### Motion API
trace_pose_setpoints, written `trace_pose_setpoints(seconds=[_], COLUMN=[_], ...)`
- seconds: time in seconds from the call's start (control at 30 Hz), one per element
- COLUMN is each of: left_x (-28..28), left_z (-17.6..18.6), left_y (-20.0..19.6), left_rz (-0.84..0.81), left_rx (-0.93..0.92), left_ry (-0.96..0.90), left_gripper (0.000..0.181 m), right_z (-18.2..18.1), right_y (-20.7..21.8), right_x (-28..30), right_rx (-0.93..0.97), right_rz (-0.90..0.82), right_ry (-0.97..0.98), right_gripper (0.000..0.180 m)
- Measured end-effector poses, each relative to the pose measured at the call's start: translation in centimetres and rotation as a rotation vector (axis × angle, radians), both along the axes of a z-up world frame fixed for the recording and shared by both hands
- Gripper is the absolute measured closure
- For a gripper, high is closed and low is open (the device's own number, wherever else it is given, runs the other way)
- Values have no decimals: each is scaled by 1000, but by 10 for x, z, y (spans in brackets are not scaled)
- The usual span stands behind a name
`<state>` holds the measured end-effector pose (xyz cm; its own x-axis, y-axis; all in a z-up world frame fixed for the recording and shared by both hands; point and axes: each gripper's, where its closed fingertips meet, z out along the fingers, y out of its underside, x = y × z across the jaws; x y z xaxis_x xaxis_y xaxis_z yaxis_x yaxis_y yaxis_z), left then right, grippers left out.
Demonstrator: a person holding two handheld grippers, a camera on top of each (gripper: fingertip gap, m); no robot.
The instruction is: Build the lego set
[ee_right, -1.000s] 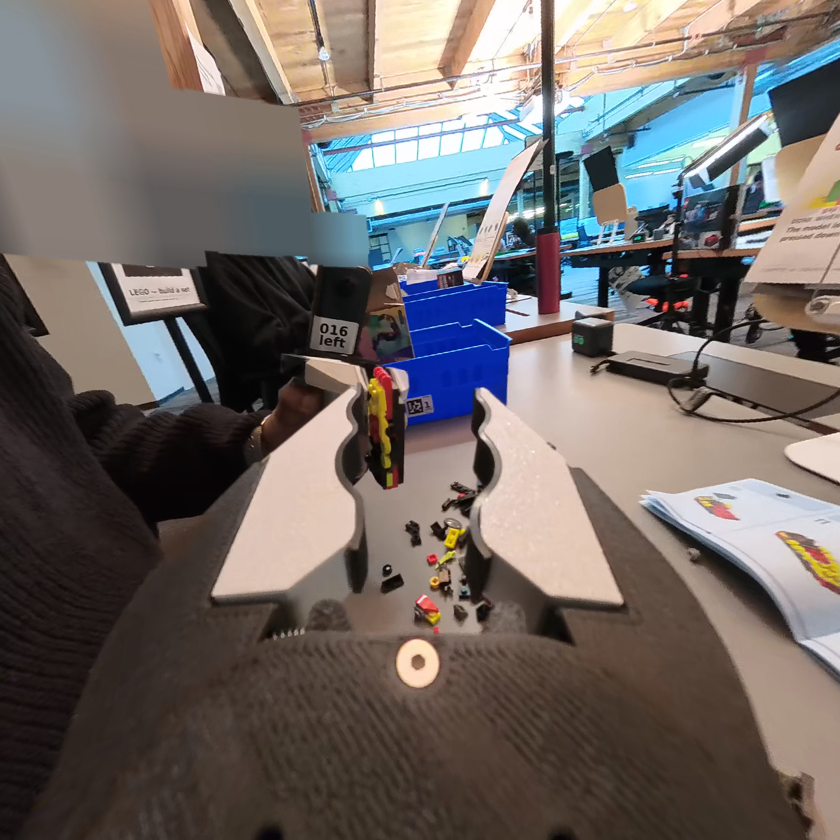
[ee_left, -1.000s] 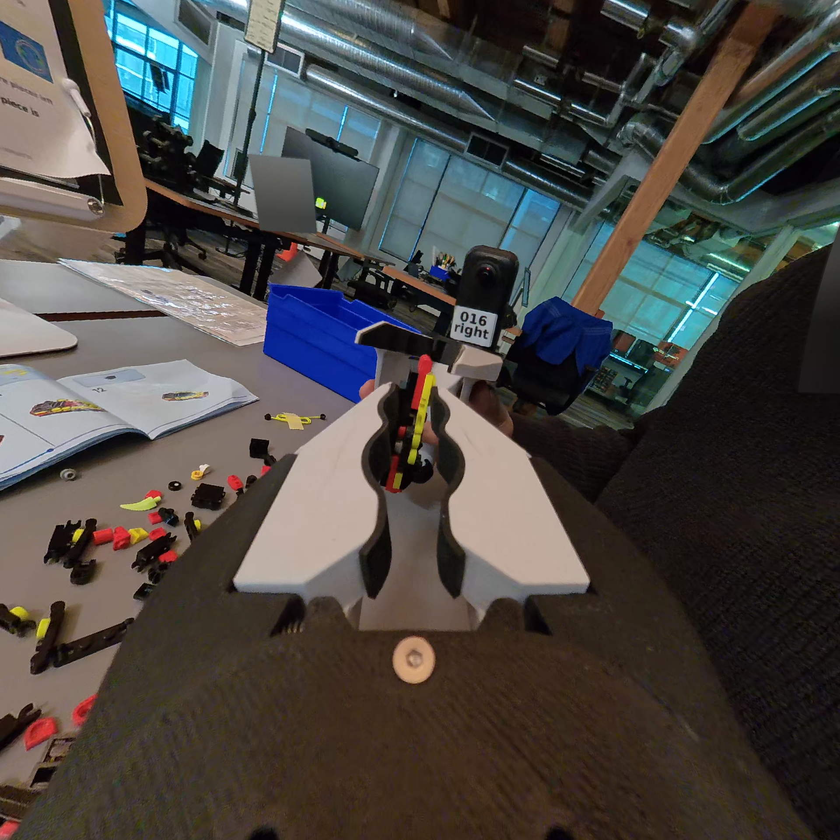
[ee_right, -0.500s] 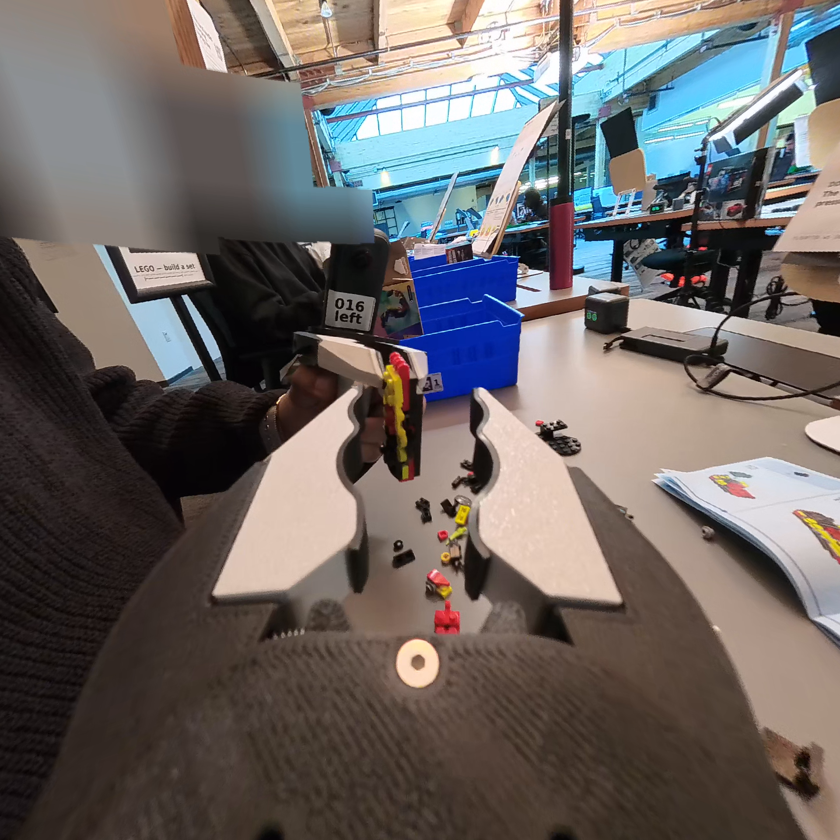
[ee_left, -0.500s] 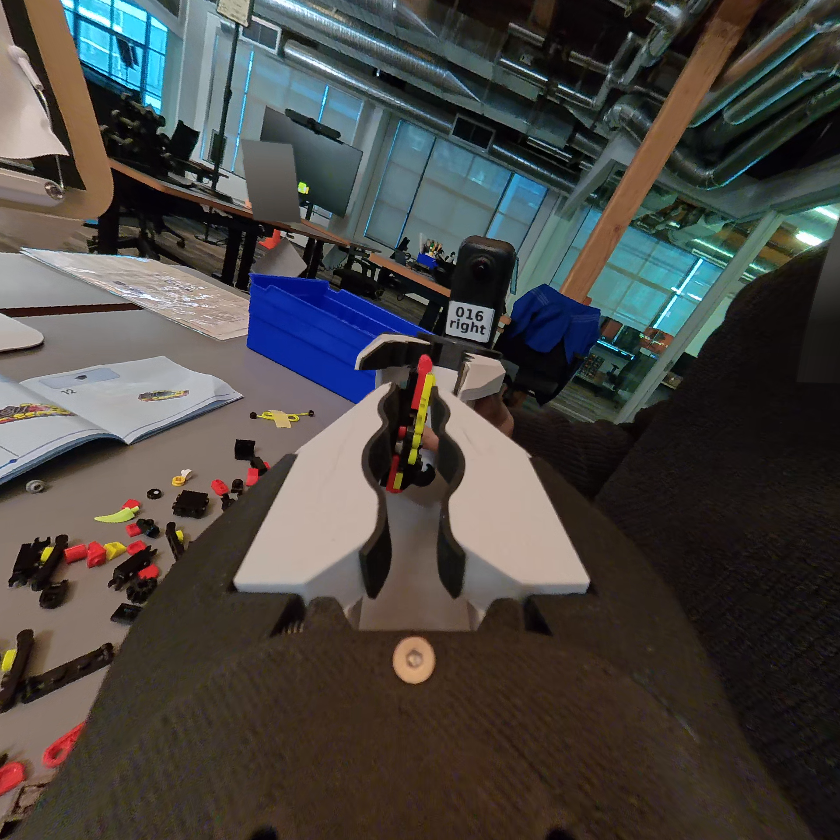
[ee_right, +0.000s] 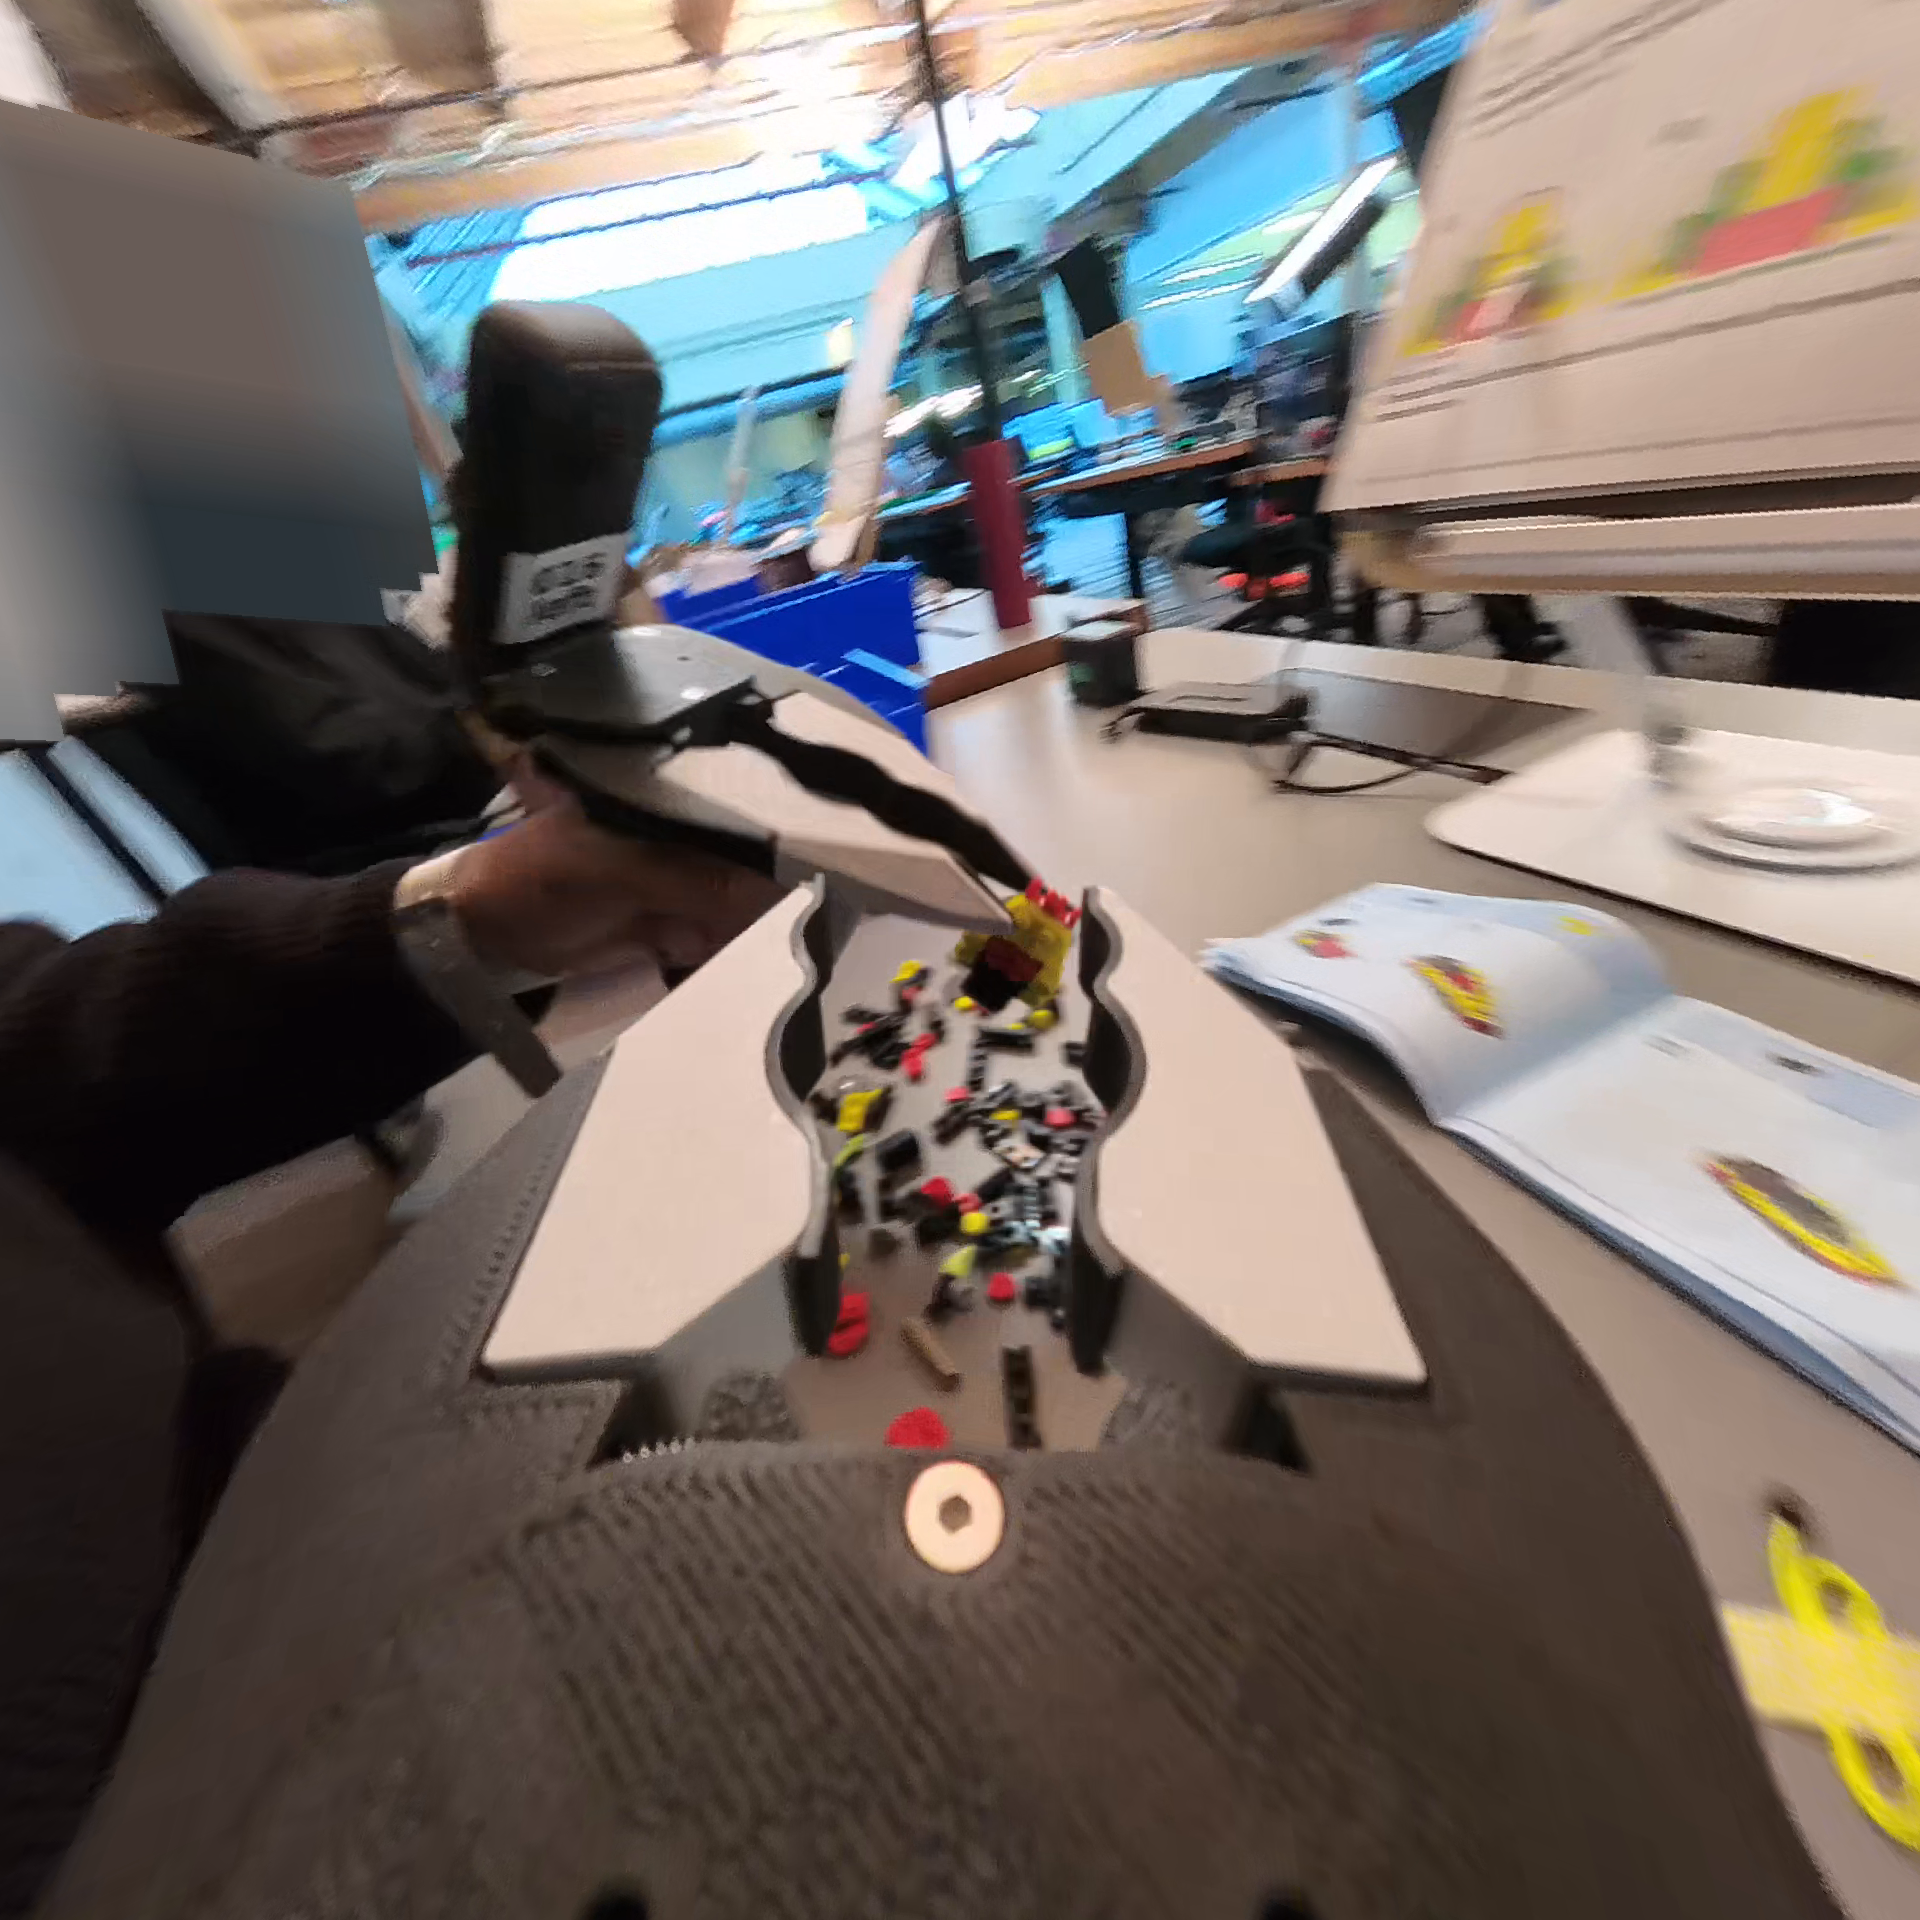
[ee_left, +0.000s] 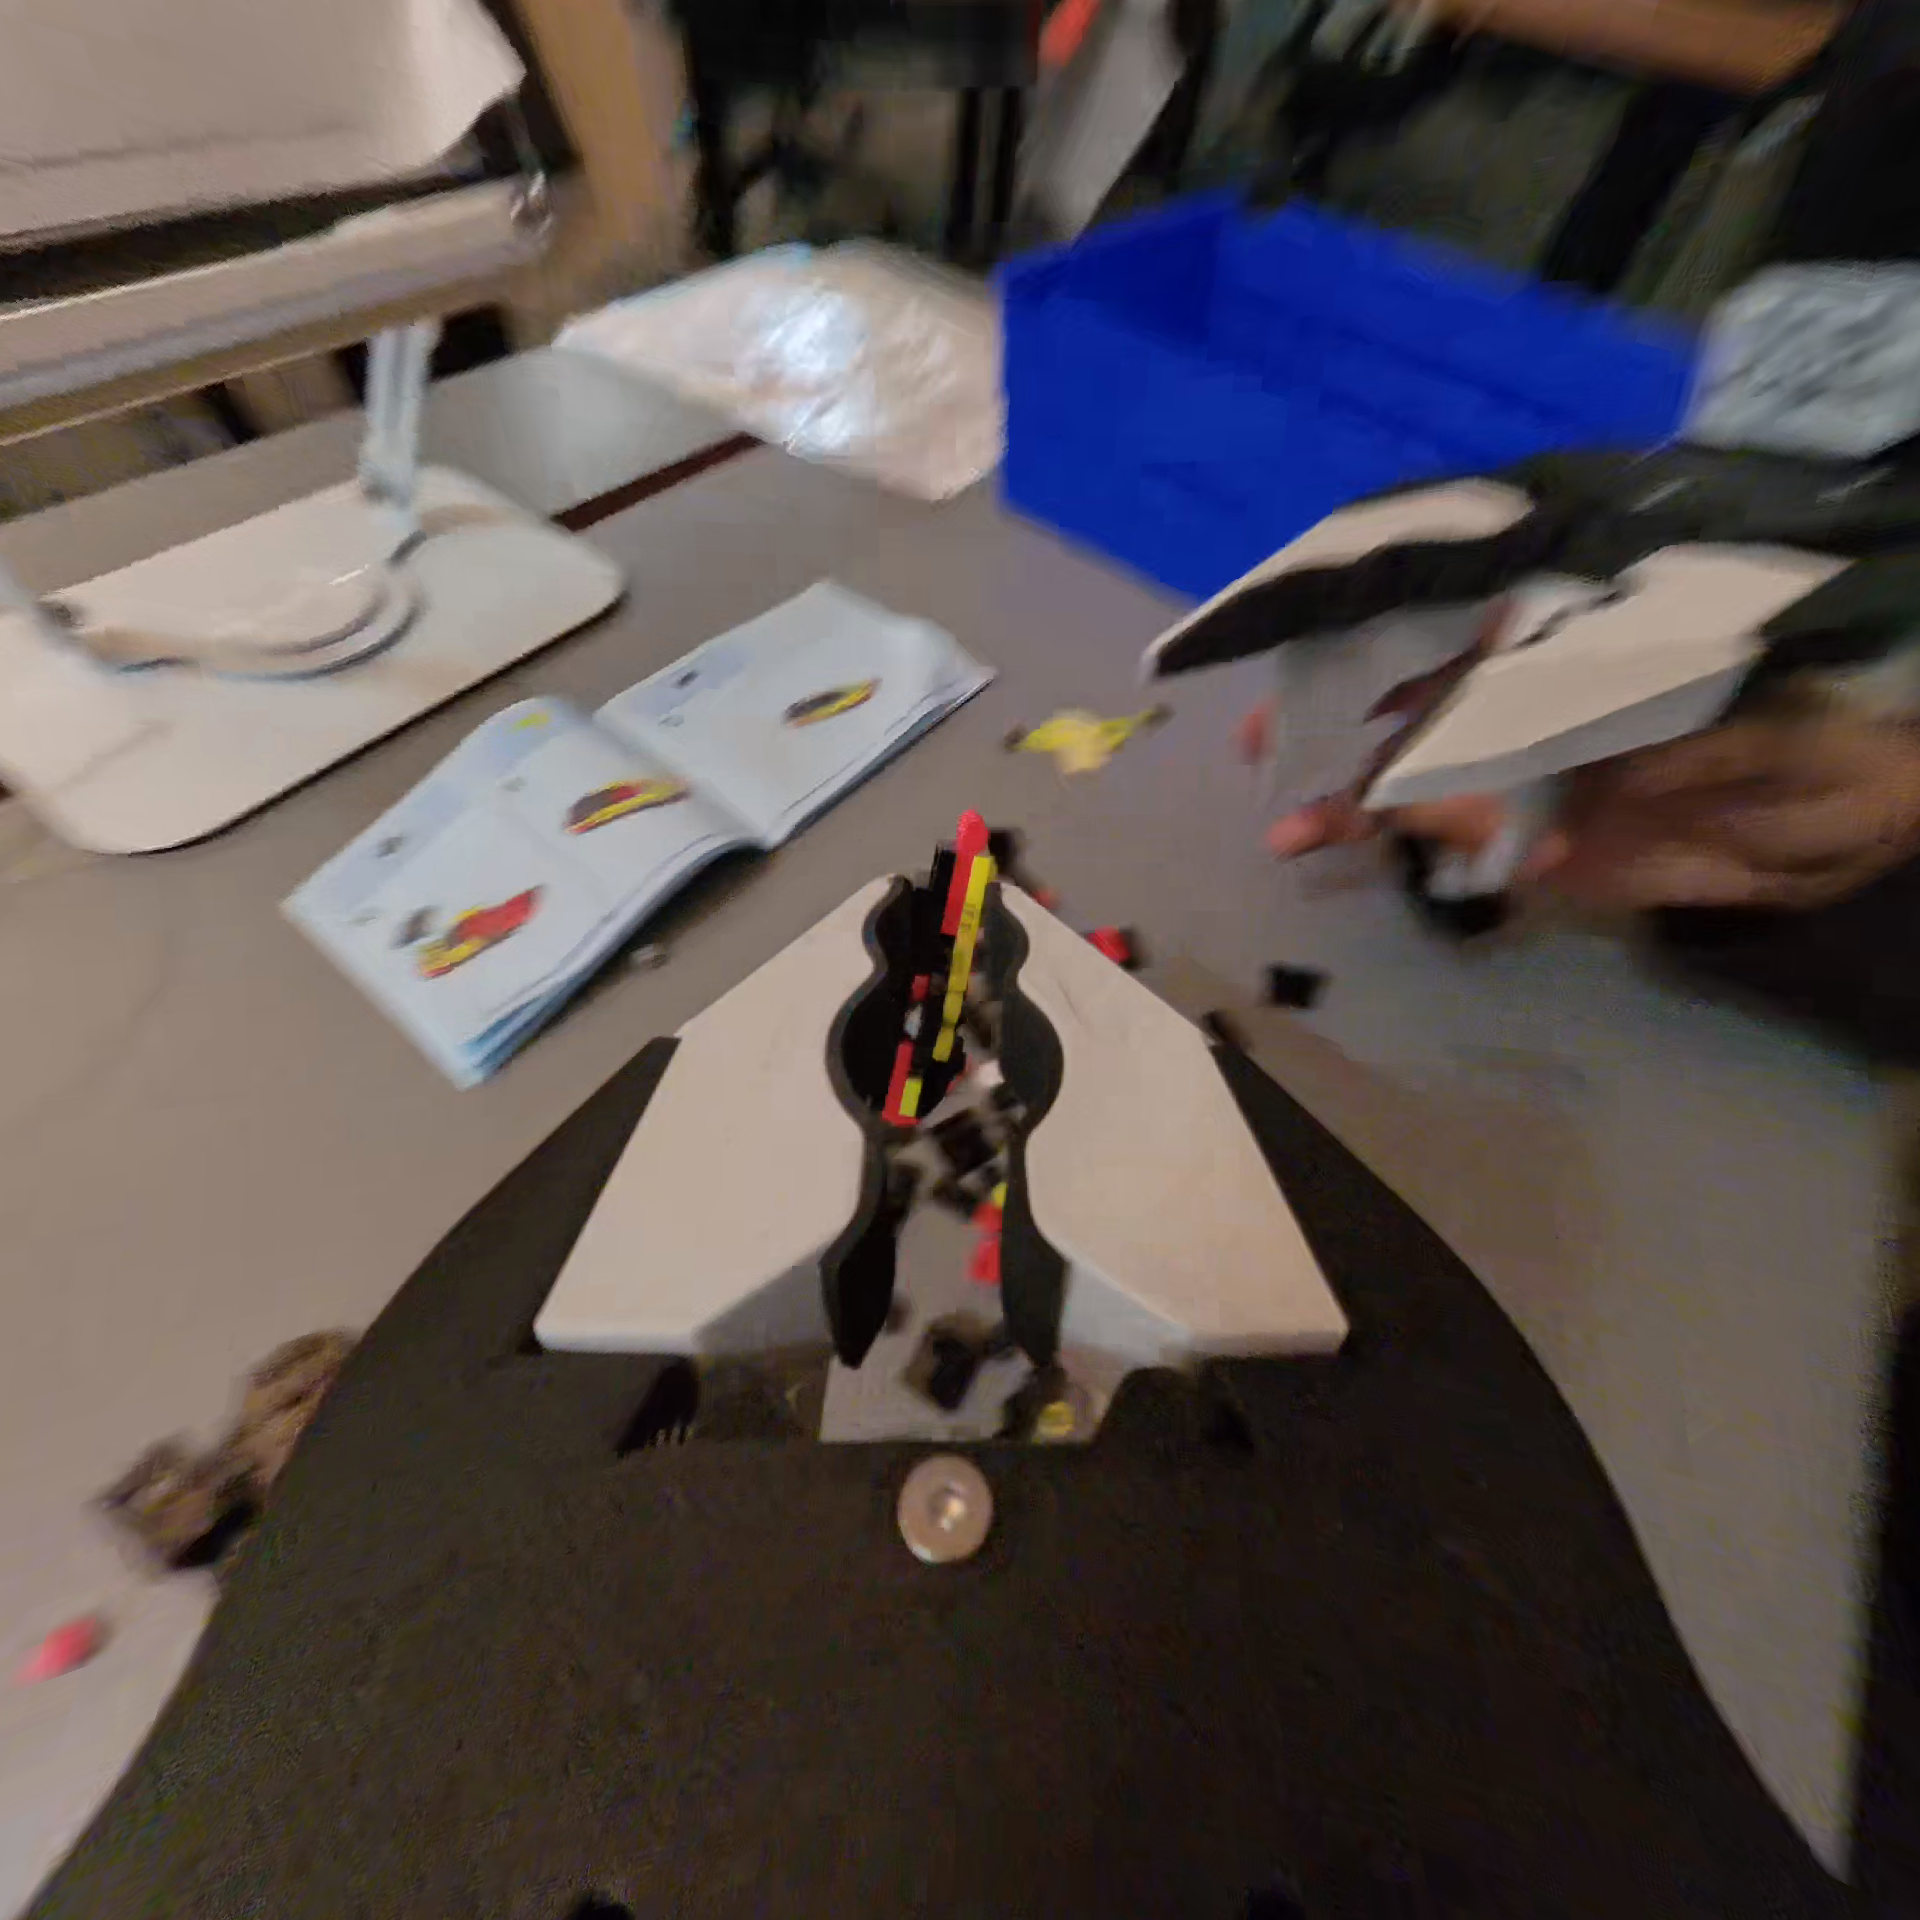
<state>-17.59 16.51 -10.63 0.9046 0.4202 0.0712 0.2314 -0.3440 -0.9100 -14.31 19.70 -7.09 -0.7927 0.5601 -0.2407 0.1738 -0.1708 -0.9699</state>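
Observation:
My left gripper (ee_left: 951, 899) is shut on a thin red, yellow and black lego assembly (ee_left: 954, 971) that stands on edge between its pads, above the table. In the right wrist view this gripper (ee_right: 1003, 906) reaches in from the left and holds the assembly (ee_right: 1018, 951) by my right gripper's tips. My right gripper (ee_right: 951, 912) is open and empty over a scatter of small loose lego pieces (ee_right: 966, 1132) on the grey table. It also shows at the upper right of the left wrist view (ee_left: 1262, 727), held by a hand. Both views are blurred.
An open instruction booklet (ee_left: 644, 821) (ee_right: 1558, 1049) lies on the table. A white stand base (ee_left: 260, 644) is behind it. A blue bin (ee_left: 1299, 384) and a plastic bag (ee_left: 831, 353) are at the back. A yellow ribbon-shaped piece (ee_right: 1829, 1662) lies near my right gripper. About 6 cm separates my left fingertips from my right.
Both grippers have tipped down towards the table and moved fast. The left still holds the assembly. The right, still open, has swung off to the right in the left wrist view.

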Motion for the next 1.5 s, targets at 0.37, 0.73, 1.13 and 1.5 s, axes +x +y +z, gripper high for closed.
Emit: trace_pose_setpoints(seconds=[0.37, 0.73, 1.13, 1.5], left_x=[-26, -32, -30, -34], left_z=[-29, -25, -38, -42], left_y=[-14, -35, -33, -40], left_rz=[123, 170, 154, 169], left_rx=[-589, -602, -644, -653], left_ry=[285, 255, 257, 252], left_gripper=[172, 172, 172, 172], right_z=[-11, -16, -13, -14], right_y=[13, 5, 4, 1], right_x=[-12, -10, -8, -8], right_rx=[28, 38, 18, 17], right_rz=[-69, -33, -18, -7], right_ry=[-23, -39, -42, -49], right_gripper=[134, 134, 134, 134])
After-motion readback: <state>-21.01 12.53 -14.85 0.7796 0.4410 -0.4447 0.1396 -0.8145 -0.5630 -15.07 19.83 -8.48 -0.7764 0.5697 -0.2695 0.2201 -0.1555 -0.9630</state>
